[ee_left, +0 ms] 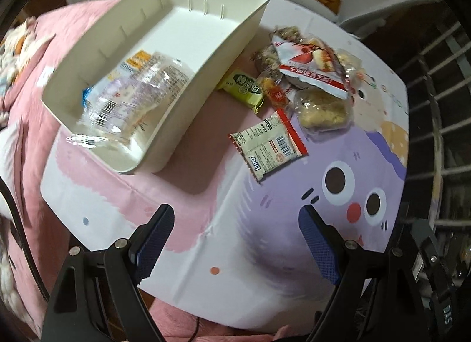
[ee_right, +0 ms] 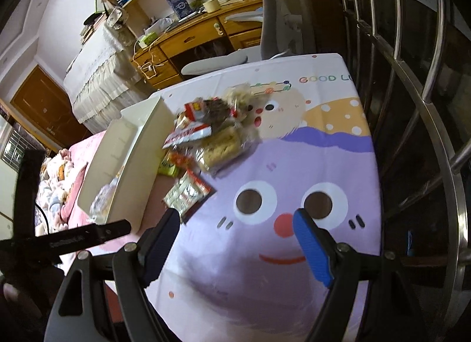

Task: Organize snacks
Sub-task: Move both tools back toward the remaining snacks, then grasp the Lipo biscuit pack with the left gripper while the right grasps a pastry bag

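Cream bin [ee_left: 232, 33] at eleven o'clock; both my grippers [ee_left: 235, 242] [ee_right: 237, 236] gape empty, so crinkly wrappers [ee_left: 266, 147] may slip.

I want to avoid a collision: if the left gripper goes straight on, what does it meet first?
Probably the cartoon-printed tablecloth: nothing lies between the open left gripper and it. The snacks sit further ahead.

I see a cream rectangular plastic bin [ee_left: 235, 44] on the left holding 1 clear crinkly snack bag [ee_left: 132, 97]; right of it lies a loose heap of wrapped snacks [ee_left: 306, 77].
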A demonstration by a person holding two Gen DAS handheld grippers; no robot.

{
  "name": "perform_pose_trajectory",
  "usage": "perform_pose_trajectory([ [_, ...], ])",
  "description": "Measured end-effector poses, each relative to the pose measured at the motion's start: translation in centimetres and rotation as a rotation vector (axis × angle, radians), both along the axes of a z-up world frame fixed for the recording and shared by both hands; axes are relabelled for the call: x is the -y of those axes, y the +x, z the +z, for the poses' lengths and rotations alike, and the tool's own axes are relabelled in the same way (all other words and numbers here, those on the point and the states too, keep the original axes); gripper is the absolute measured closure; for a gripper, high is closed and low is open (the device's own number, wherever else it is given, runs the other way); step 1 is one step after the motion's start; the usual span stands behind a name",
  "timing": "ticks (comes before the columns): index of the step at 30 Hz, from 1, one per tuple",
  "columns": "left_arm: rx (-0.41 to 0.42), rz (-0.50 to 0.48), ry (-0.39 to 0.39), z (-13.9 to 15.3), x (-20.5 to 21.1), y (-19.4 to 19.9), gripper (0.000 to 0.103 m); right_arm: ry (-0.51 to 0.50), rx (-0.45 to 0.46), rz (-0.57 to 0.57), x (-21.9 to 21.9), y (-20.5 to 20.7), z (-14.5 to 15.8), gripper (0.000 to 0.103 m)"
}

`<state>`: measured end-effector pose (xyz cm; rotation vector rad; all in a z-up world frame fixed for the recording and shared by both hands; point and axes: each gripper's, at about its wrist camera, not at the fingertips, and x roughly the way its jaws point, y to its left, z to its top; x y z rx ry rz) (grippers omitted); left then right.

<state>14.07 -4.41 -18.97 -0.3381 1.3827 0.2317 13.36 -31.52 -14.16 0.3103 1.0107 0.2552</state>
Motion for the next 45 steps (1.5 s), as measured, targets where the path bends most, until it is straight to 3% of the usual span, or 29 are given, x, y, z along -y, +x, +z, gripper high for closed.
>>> perform_pose_trajectory([
  [10,-0.057,0.071,-0.024,-4.4,0.8,4.5,0.017,0.078,-0.037,-0.020,0.7,7.0,-1.6,0.023],
  [17,-0.073,0.142,-0.050,-7.5,0.0,6.6,0.017,0.082,-0.004,0.018,-1.1,12.4,-2.9,0.023],
  [29,-0.146,0.138,-0.022,-10.6,0.3,9.7,0.017,0.085,0.030,0.073,-4.3,19.8,-6.0,0.026],
  [37,-0.194,0.133,-0.026,-12.2,0.5,11.7,0.017,0.061,0.013,0.149,-6.2,21.7,-7.3,0.043],
  [45,-0.206,0.118,-0.019,-12.6,2.7,14.1,0.025,0.049,0.001,0.182,-6.9,22.5,-8.3,0.044],
])
